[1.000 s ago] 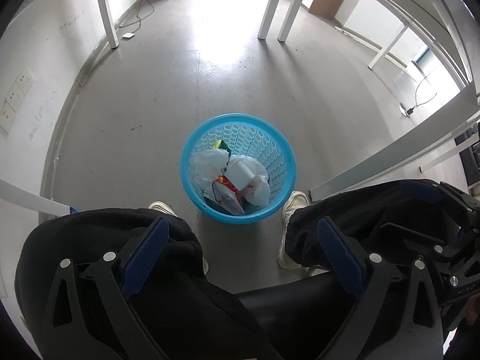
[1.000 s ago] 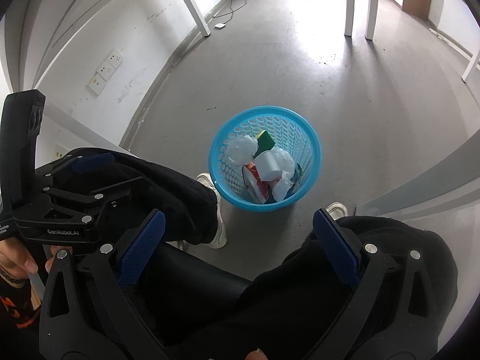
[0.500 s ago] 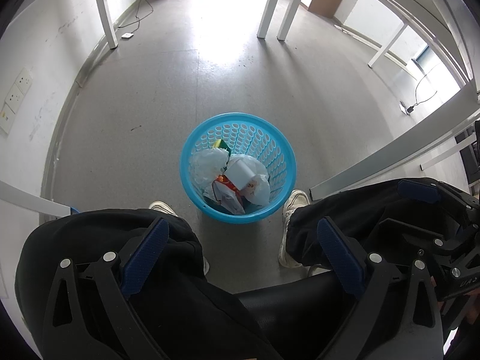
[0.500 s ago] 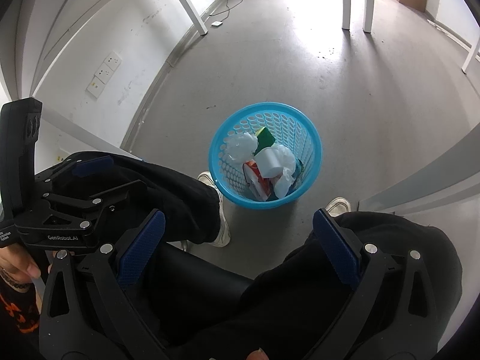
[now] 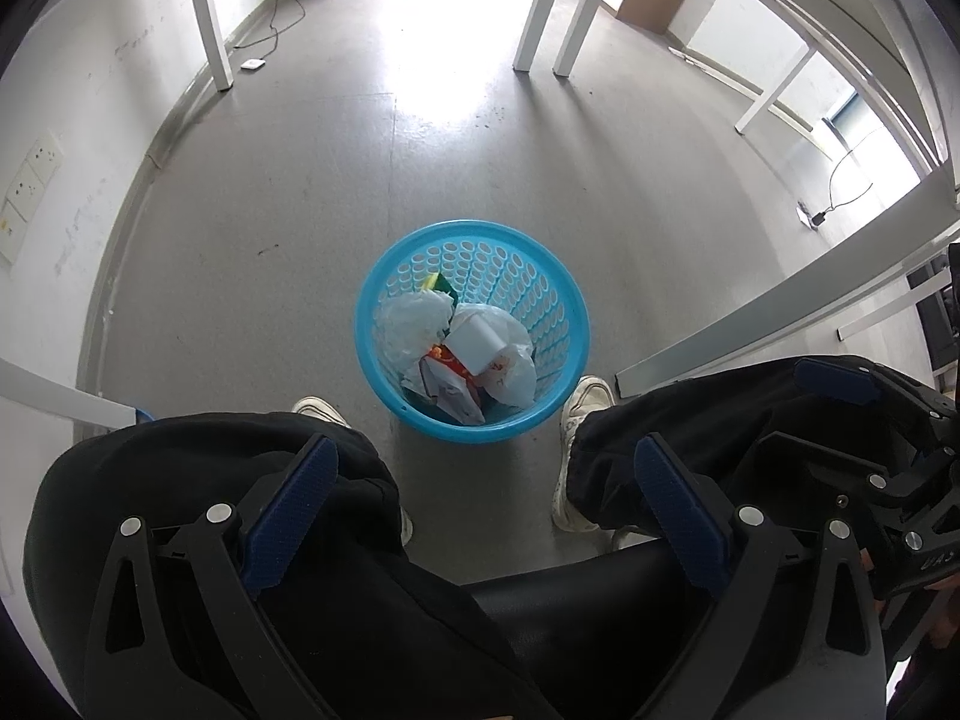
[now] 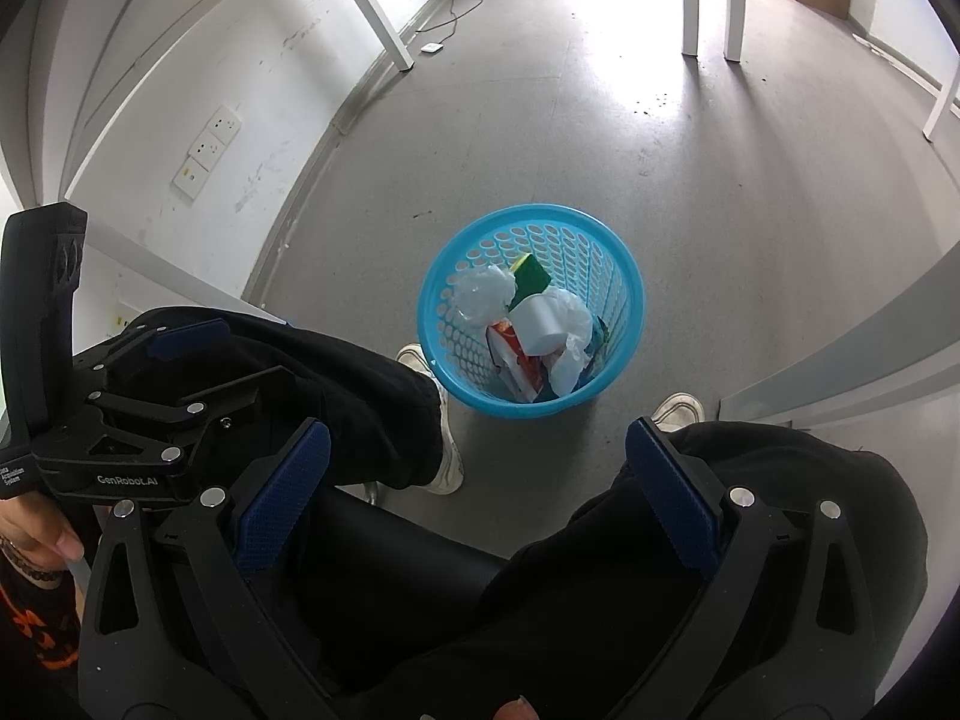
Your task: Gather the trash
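Grey floor [image 5: 312,192], white table legs [image 5: 543,6]; blue basket [image 5: 558,294] holds trash; both grippers' jaws apart, empty.

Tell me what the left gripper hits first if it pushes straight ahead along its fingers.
Probably the round blue perforated plastic basket, already holding crumpled trash. The open left gripper points roughly at it, between the person's knees, though depth is uncertain.

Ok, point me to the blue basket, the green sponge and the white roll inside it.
blue basket [image 6: 630,276]: right wrist view, far right rim.
green sponge [image 6: 531,277]: right wrist view, green face.
white roll [image 6: 537,324]: right wrist view, curved side.
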Demonstrator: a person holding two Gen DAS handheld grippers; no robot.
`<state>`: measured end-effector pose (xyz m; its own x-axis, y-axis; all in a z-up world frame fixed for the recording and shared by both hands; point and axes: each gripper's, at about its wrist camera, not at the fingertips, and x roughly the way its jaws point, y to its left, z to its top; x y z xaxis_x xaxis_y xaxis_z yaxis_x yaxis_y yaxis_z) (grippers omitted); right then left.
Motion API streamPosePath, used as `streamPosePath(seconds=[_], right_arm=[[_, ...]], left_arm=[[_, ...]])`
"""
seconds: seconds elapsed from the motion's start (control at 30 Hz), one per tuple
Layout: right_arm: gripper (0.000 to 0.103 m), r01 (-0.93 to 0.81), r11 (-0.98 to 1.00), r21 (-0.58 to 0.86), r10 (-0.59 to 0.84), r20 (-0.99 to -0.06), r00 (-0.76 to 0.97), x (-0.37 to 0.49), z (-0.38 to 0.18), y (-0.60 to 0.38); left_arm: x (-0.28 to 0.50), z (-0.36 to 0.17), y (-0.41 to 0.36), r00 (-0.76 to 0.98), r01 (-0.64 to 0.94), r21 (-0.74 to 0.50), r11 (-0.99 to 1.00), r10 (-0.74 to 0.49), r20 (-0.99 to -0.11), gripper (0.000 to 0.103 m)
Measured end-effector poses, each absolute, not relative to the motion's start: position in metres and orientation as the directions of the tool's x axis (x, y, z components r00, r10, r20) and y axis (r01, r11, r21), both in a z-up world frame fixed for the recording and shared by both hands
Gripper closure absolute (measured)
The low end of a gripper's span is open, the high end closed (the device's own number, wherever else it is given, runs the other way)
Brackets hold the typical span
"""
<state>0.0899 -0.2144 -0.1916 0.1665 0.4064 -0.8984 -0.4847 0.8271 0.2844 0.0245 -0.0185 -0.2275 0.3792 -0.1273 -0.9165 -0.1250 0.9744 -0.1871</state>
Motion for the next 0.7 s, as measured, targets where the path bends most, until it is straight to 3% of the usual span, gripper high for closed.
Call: streamPosePath(seconds=[0.7], right_arm=[[0.009,-0.486,0.827,0.282,0.405,-0.898,0.169,0.0905,-0.1917,-0.2130]], left_arm=[[0.0247,-0.2275,-0.0177,0.388,-0.123,-0.207,0.971,-0.145,-0.910,0.006]])
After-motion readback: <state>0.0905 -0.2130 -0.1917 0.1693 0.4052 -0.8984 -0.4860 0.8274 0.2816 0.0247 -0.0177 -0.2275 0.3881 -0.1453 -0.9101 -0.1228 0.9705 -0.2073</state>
